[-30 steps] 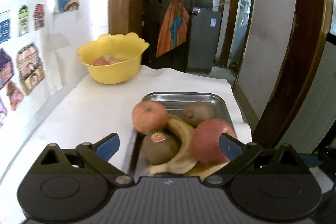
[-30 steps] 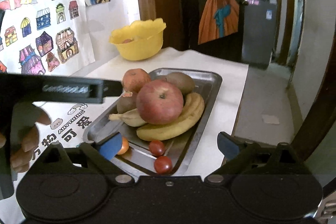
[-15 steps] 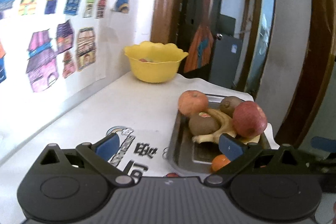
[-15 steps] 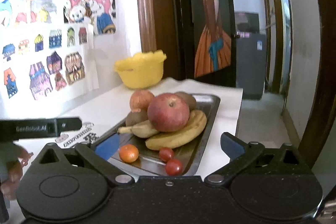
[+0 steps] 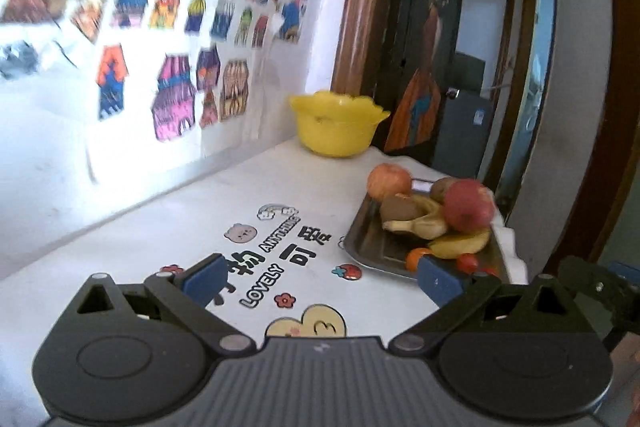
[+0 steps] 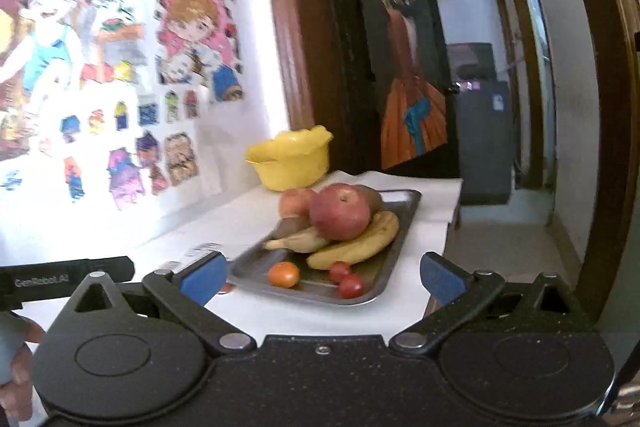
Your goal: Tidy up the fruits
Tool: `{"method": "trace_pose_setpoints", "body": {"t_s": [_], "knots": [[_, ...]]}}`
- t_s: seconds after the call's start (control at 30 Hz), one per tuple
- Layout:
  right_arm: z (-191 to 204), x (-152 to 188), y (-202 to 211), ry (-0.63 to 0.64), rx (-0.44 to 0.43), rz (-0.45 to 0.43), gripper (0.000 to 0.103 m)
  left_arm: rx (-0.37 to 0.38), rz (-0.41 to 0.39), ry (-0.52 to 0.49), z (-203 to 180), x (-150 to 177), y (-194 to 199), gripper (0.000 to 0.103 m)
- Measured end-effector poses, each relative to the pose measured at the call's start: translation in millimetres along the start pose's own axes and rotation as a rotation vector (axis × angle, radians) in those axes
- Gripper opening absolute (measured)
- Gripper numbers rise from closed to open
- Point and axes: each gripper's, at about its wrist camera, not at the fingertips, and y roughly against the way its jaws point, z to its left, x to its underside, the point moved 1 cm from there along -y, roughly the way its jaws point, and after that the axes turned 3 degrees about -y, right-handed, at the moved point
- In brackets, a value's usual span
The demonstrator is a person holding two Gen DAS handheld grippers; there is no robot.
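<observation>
A steel tray on the white table holds a red apple, a second apple, bananas, kiwis, a small orange fruit and cherry tomatoes. A yellow bowl stands at the far end by the wall. My right gripper is open, short of the tray's near edge, with nothing between its fingers. My left gripper is open over the printed tablecloth, left of the tray.
A wall with cartoon posters runs along the table's left side. The table's right edge drops to the floor beside a wooden door frame. The other gripper's handle and a hand show at the right wrist view's left edge.
Both grippers have pulled back from the tray, which now looks smaller and farther off. The left one has swung left, so printed tablecloth lies under it. Both stay open.
</observation>
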Motion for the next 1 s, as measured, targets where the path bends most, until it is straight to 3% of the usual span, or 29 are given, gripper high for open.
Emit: {"method": "trace_pose_setpoints", "body": {"t_s": [0.23, 0.4, 0.83, 1.0], "knots": [[13.4, 18.3, 63.0, 0.018, 0.010, -0.060, 0.102, -0.032, -0.067, -0.022, -11.4, 12.2, 72.8, 0.103], [24.5, 35.7, 88.4, 0.036, 0.016, -0.086, 0.102, -0.049, -0.073, -0.027, -11.8, 28.6, 97.9, 0.103], [29.7, 66.7, 99.1, 0.054, 0.057, -0.112, 0.102, -0.112, -0.111, -0.049, -16.9, 58.5, 112.8, 0.103], [33.8, 79.6, 95.4, 0.044, 0.031, -0.097, 0.102, -0.126, -0.095, -0.108, -24.0, 70.6, 106.7, 0.102]]}}
